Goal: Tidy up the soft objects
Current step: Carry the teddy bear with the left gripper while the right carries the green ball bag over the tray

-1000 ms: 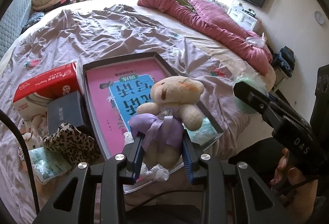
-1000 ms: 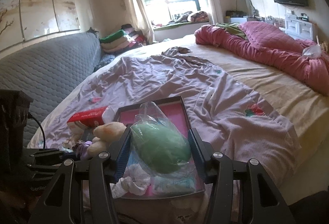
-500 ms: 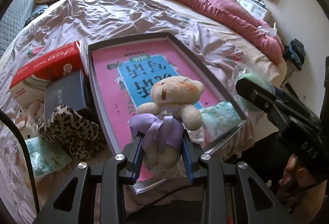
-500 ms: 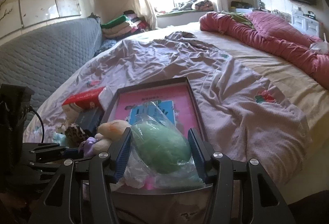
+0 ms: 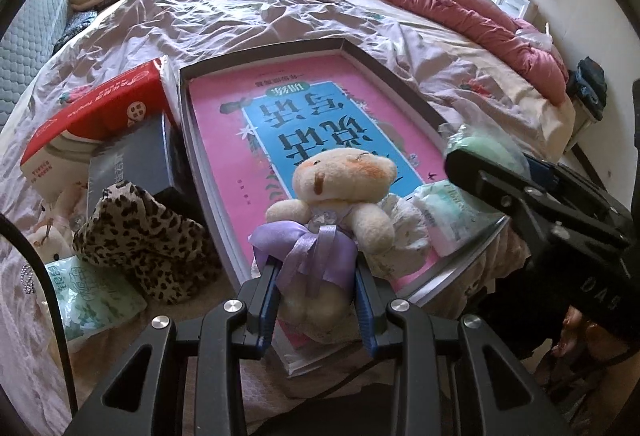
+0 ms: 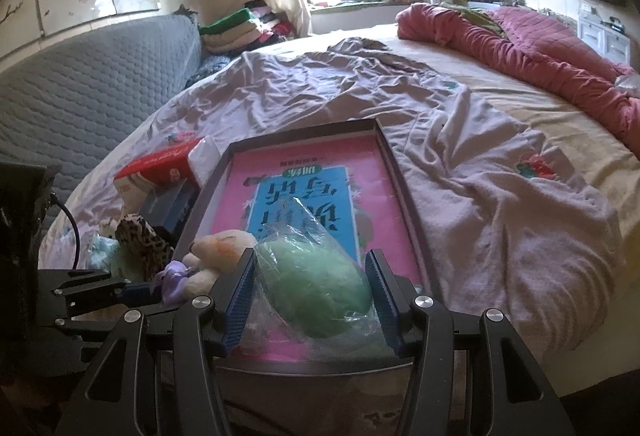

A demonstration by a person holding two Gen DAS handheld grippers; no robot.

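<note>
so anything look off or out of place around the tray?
Mostly the tray: its near end overhangs the edge of the bed and looks tilted. Soft items remain outside it on the left: a leopard-print pouch and a green tissue pack. Nothing looks spilled or damaged.

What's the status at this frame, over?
Left gripper shut on teddy bear. Right gripper shut on bagged green plush. Both over pink-lined tray; nothing blocking.

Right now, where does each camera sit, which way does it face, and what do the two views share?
Left wrist: on the left tongs, angled down at the teddy bear they grip over the tray; right tongs and a hand show.
Right wrist: on the right tongs, gripping the bagged green toy.
Shared: bear, tray, bed.
</note>
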